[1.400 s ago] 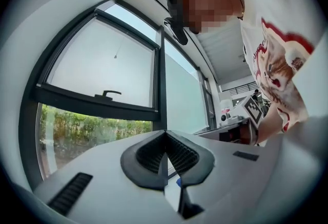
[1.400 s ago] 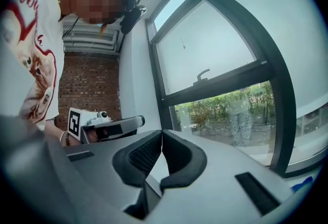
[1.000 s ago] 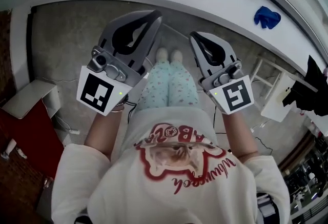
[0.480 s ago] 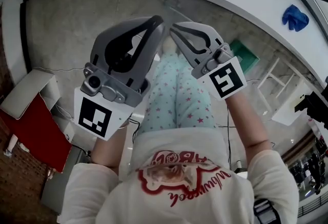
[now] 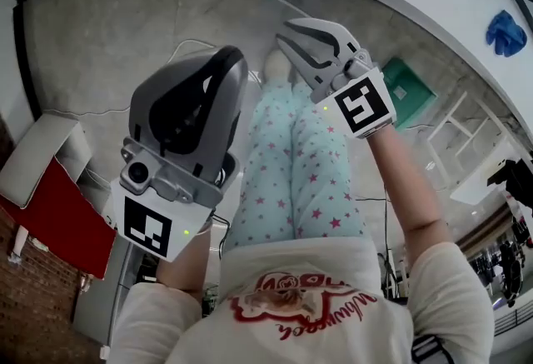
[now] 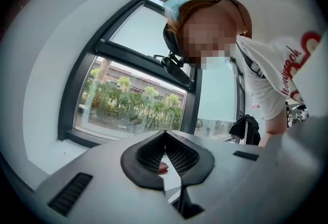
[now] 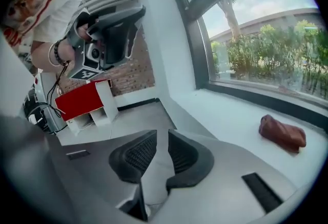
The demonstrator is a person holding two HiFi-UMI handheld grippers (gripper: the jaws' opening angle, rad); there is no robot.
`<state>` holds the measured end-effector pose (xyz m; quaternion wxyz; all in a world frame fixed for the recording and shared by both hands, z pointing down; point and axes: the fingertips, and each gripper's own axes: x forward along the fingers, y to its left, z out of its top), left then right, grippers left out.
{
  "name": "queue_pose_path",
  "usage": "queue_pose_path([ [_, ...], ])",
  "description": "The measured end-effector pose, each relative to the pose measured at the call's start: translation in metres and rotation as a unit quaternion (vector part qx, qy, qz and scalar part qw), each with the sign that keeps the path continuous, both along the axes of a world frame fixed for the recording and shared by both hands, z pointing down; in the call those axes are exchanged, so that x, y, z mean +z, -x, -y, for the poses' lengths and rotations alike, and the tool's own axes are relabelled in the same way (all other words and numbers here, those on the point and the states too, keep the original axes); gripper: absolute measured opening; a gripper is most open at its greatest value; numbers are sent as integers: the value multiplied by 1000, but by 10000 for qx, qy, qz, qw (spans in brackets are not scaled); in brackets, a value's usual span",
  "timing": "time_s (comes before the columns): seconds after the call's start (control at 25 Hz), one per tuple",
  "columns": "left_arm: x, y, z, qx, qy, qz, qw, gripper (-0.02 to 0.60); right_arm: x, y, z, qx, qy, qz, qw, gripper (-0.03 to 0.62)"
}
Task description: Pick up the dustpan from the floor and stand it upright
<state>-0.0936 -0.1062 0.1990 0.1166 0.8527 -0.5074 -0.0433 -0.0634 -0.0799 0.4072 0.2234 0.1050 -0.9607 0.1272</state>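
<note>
Lower the right gripper [image 5: 281,33], jaws just parting with nothing between, toward the green dustpan [image 5: 406,92] at right; left gripper [image 5: 230,62] is pressed together.

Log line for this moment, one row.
left gripper shut, empty | right gripper jaws have just been opening, empty | dustpan on floor, untouched

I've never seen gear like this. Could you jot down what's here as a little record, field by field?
Setting: grey floor below a white window ledge
Person: star-print trousers, a gripper in each hand
Left gripper: jaw tips together, nothing held
Right gripper: jaws slightly apart, just been opening, nothing between them
On the floor: green flat object, possibly the dustpan, untouched
On the ledge: dark red cloth, blue cloth
By the wall: red and white cabinet
</note>
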Motion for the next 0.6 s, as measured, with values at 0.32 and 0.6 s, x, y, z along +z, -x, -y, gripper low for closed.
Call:
queue_pose_path([
  [0.32, 52, 12, -10, -274, 291, -128, 9991, 20, 74, 6, 0, -142, 61, -246, 9996, 78],
  [0.6, 90, 28, -19, -541, 571, -199, 9967, 20, 140, 8, 16, -55, 136, -478, 9987, 101],
])
